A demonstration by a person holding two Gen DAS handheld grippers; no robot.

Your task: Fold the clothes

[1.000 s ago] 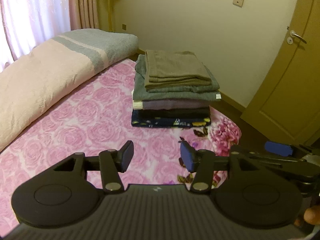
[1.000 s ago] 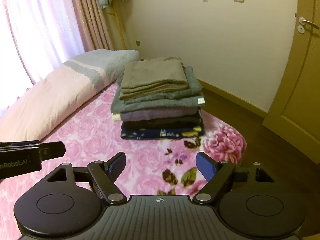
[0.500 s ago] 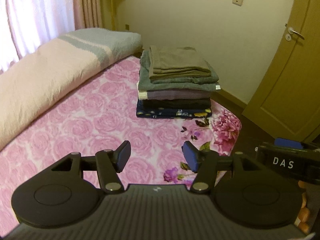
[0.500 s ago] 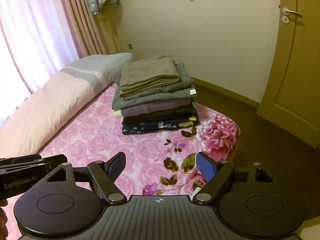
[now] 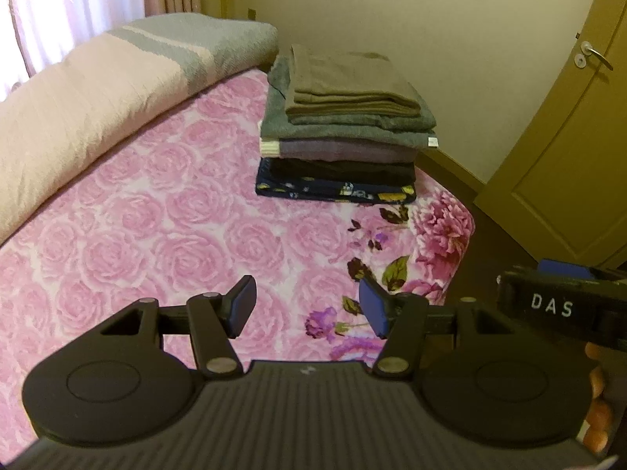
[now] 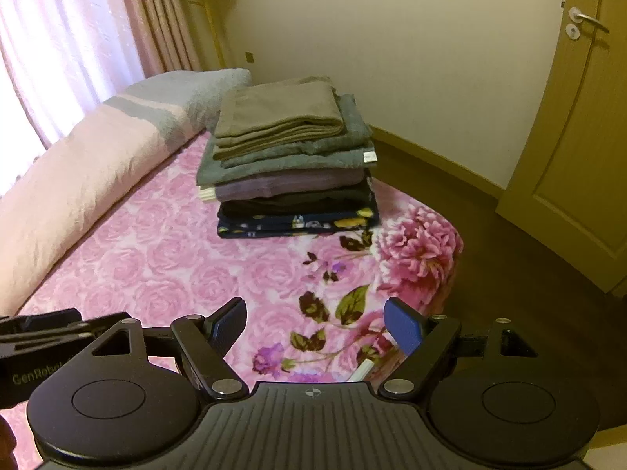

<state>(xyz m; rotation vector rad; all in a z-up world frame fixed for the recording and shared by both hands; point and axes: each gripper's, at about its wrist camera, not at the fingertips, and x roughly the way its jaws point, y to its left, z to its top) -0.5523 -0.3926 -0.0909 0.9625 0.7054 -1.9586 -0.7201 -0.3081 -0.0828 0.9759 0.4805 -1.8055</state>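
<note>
The left gripper (image 5: 307, 305) hangs over the near part of the bed (image 5: 164, 243), jaws apart, nothing between them. The right gripper (image 6: 315, 327) hangs over the bed's near right corner, jaws likewise apart and empty.

The stack of folded clothes (image 5: 345, 125) rests on the pink rose-print bedspread (image 6: 164, 258) toward the far right corner of the bed, well apart from both grippers. Layers, top to bottom:
- olive-brown folded piece (image 6: 278, 117);
- grey-green towel (image 6: 290, 156) with a small white tag (image 6: 368, 156) at its right edge; any print on the tag is too small to read;
- mauve piece (image 6: 290, 184);
- dark piece, colour unclear;
- navy floral-print piece (image 6: 298, 223), touching the bedspread.

A rolled pink-and-grey quilt (image 5: 98, 90) lies along the left edge of the bed, just beside the stack at its far end.

Legible markings: in the left wrist view, the body of the right gripper at the right edge carries the white letters "DAS" (image 5: 551, 305). In the right wrist view, the body of the left gripper at the lower left edge carries pale lettering "GenRobot" (image 6: 37, 374), partly hidden behind the right gripper's own housing.

A closed door (image 6: 580, 125) with a lever handle (image 6: 586, 19) stands to the right, off the bed.
</note>
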